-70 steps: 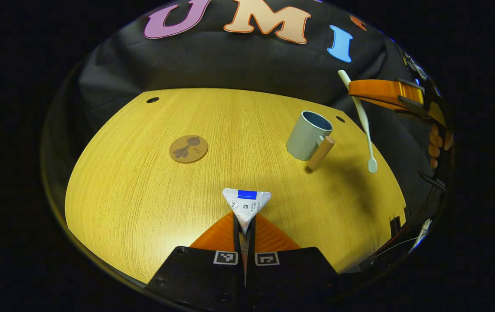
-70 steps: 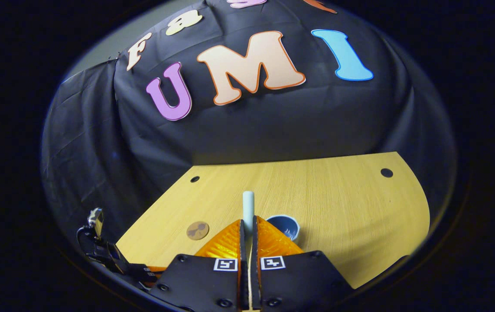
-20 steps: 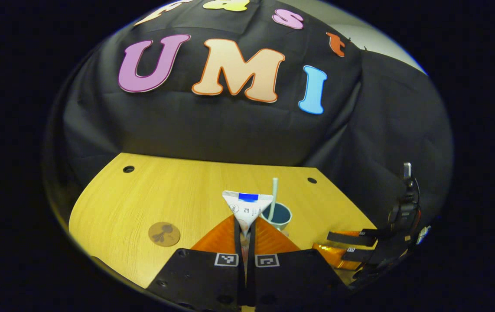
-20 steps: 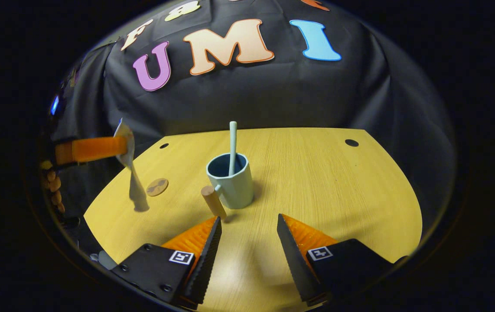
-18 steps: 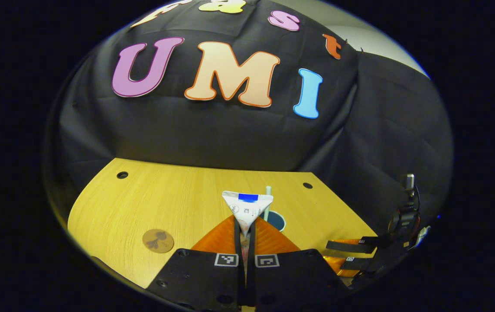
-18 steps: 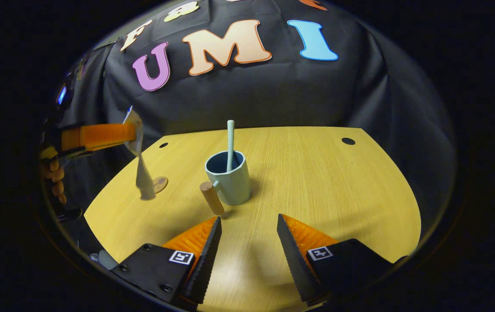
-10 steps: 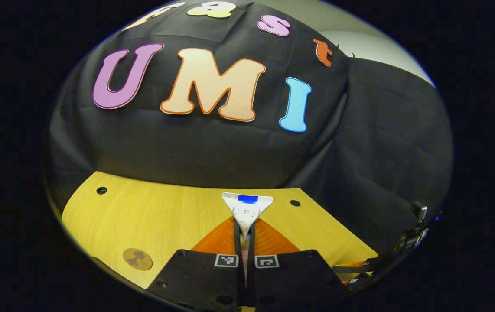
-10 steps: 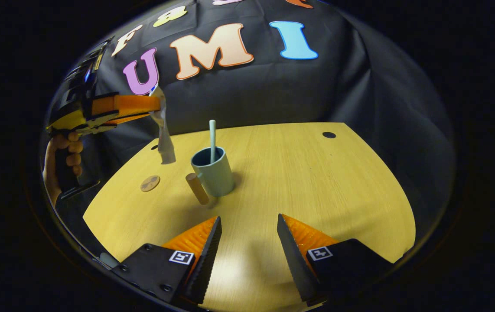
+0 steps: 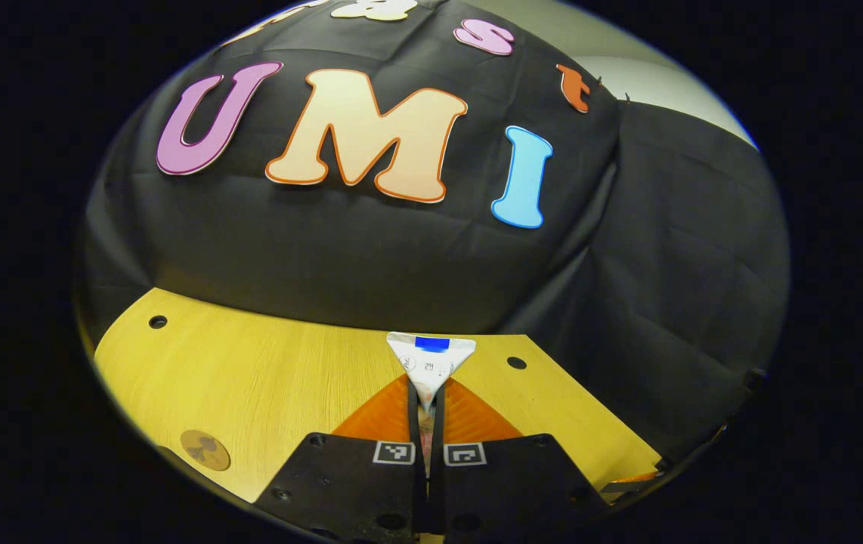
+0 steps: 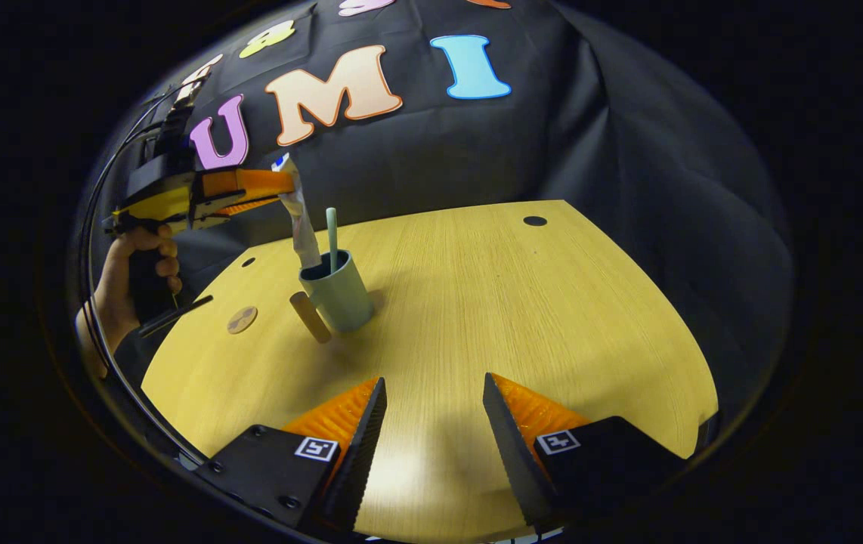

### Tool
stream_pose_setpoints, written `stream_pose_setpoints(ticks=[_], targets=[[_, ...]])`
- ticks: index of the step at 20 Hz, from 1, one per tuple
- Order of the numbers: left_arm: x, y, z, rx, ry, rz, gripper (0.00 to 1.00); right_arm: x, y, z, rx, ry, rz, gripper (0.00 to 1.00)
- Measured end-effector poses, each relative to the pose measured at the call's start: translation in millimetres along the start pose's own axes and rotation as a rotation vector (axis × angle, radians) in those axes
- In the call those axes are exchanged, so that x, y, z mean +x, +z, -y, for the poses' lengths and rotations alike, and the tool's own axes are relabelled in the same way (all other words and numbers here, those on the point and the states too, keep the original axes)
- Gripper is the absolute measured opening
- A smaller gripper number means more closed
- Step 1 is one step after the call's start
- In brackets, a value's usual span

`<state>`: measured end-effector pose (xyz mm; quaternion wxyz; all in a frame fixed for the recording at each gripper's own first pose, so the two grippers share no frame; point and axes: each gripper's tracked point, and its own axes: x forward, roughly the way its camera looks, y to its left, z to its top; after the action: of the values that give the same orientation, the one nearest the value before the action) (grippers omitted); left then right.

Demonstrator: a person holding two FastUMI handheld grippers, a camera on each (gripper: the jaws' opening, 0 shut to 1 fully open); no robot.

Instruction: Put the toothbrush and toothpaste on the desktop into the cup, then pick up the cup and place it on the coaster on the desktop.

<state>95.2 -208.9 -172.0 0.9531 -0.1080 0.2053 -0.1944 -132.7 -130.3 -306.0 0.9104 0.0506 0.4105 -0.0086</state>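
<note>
in the left gripper view, the left gripper (image 9: 425, 393) was clenched on the toothpaste tube (image 9: 431, 361) – both fingers pressed on its flat crimped end, which stood up between them as a white triangle with a blue strip along the top edge. below and to the left lay the round cork coaster (image 9: 205, 450) on the yellow wooden desktop (image 9: 273, 378), near the desk's front-left edge as this camera saw it.

in the right gripper view, the same gripper was seen from the side, held up by a hand (image 10: 129, 291) at the left. the tube (image 10: 301, 219) hung down from its fingers with the lower end at the mouth of the cup (image 10: 337, 291); whether the tip was already inside the rim or just above it could not be told. the toothbrush (image 10: 332, 240) stood in the cup, handle up, leaning on the rim just beside the tube. the cup – pale grey-green, with a wooden peg handle (image 10: 310, 317) pointing toward the camera – sat on the bare desktop (image 10: 515, 302), apart from the coaster (image 10: 242, 319), which lay to its left.

the right gripper (image 10: 430, 412) was released, jaws spread wide and holding nothing, low over the near part of the desk, well apart from the cup
</note>
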Motion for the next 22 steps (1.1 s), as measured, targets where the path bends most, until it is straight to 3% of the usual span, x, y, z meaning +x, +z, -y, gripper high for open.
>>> stream_pose_setpoints(ticks=[12, 13, 14, 15, 17, 18, 19, 20, 22], targets=[[0.0, -68.9, -4.3, -0.001, 0.063, -0.129, 0.02, 14.6, 20.6, -1.3, -0.005, 0.026, 0.018, 0.80], [-1.4, -72.4, -4.4, 0.003, 0.066, -0.134, 0.02, 17.3, 24.5, -2.6, -0.006, 0.034, 0.019, 0.75], [-3.5, -75.6, -4.6, 0.010, 0.070, -0.135, 0.05, 19.5, 28.6, -3.9, -0.008, 0.041, 0.021, 0.81], [-4.2, -79.1, -4.9, 0.017, 0.083, -0.148, 0.06, 23.2, 31.8, -5.6, -0.009, 0.050, 0.019, 0.81], [-11.1, -88.4, -5.4, 0.018, 0.098, -0.154, 0.17, 27.5, 38.9, -8.9, -0.010, 0.071, 0.016, 0.81], [-16.9, -89.6, -5.2, 0.015, 0.103, -0.149, 0.29, 30.3, 41.9, -11.9, -0.006, 0.086, 0.010, 0.82], [-23.4, -90.6, -6.4, 0.019, 0.117, -0.143, 0.44, 33.2, 43.8, -16.2, 0.000, 0.107, 0.004, 0.82], [-30.5, -88.9, -9.8, 0.026, 0.133, -0.132, 0.62, 36.3, 45.4, -22.7, 0.006, 0.132, -0.009, 0.76], [-43.5, -88.5, -20.0, 0.023, 0.170, -0.117, 0.99, 42.5, 46.1, -37.6, 0.006, 0.176, -0.045, 0.97]])
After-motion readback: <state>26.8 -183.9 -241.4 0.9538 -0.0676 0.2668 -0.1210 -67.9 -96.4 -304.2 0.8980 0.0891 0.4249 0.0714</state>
